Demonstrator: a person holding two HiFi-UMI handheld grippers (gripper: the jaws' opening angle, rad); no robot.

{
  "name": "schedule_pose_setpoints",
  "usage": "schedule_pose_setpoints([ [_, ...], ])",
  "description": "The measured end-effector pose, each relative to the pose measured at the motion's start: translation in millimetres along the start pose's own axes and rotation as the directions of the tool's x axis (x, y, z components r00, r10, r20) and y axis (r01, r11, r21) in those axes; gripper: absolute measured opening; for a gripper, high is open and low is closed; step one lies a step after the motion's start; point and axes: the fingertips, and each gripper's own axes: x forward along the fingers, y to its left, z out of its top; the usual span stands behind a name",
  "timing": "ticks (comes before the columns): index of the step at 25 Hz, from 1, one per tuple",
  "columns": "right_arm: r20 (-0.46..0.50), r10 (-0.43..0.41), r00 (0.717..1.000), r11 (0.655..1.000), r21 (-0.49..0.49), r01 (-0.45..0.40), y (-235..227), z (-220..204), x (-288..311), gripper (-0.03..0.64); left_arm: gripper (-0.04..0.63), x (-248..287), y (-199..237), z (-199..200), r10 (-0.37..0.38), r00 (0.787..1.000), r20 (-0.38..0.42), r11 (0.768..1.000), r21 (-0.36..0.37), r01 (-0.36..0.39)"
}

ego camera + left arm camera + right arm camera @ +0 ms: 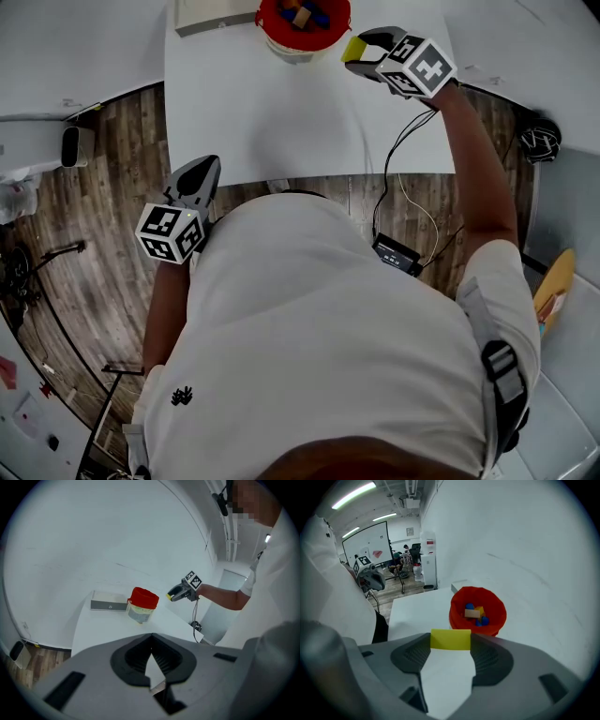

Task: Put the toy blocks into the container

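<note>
We see a smooth matt white desk on a grained wooden floor. The left tongs and right tongs are matt grey plastic; the container looks like smooth red plastic.

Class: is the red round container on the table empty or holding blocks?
Not empty: the red round container holds blue, yellow and tan toy blocks, seen from above in the right gripper view.

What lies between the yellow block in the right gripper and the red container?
Nothing: the left gripper view shows an open gap between yellow block and red container, and the right gripper view only bare table.
</note>
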Motion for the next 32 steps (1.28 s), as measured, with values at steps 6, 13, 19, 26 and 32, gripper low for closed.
schedule_pose_setpoints([
  [6,-0.014,-0.018,1.000,0.996,-0.084,0.016,-38.8,41.6,17.0,0.267,0.007,-9.3,8.5,-1.3,0.044,0.999,0.018,0.999,-0.023,-0.043],
  [13,-0.086,-0.019,0.996,0.988,-0.157,0.005,-76.3,56.9,58.5,0.267,0.007,-17.4,17.5,-7.7,0.097,0.995,0.016,0.994,-0.061,-0.096],
  [19,-0.187,0.009,0.982,0.981,-0.189,-0.045,-89.9,49.3,99.3,0.267,0.008,-22.2,23.6,-12.2,0.140,0.990,0.014,0.986,-0.089,-0.138],
  [26,-0.294,0.030,0.955,0.965,-0.240,-0.104,-89.6,40.2,125.6,0.267,0.007,-27.1,28.9,-16.8,0.171,0.985,0.006,0.978,-0.123,-0.169],
  [32,-0.347,0.083,0.934,0.963,-0.213,-0.165,-85.5,39.1,133.0,0.268,0.006,-24.4,28.1,-15.6,0.170,0.985,0.006,0.977,-0.132,-0.168],
])
